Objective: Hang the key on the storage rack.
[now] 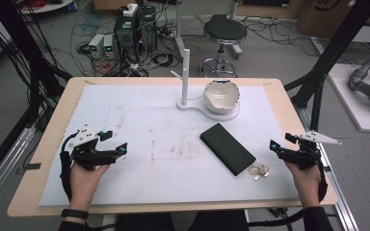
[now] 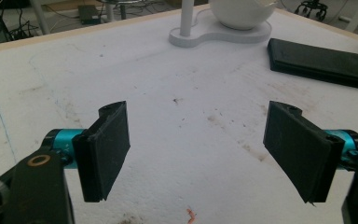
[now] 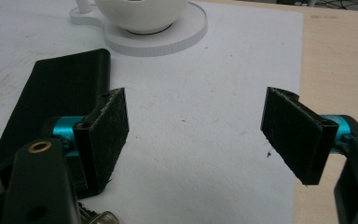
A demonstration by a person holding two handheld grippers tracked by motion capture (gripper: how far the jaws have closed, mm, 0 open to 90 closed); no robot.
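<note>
While both jaws gape empty, we keep the left gripper (image 1: 118, 148) and right gripper (image 1: 275, 146) low; the flat black rectangular case (image 1: 227, 148) lies mid-mat, nearer the right, a likely broadside grasp.

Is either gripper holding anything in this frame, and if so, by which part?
Nothing is held. The left gripper and right gripper both have their jaws wide apart over the bare white mat.

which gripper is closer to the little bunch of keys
Right. The right gripper sits just right of the keys near the table's front edge, open and apart from them. The left gripper is far across the white mat, also open.
</note>
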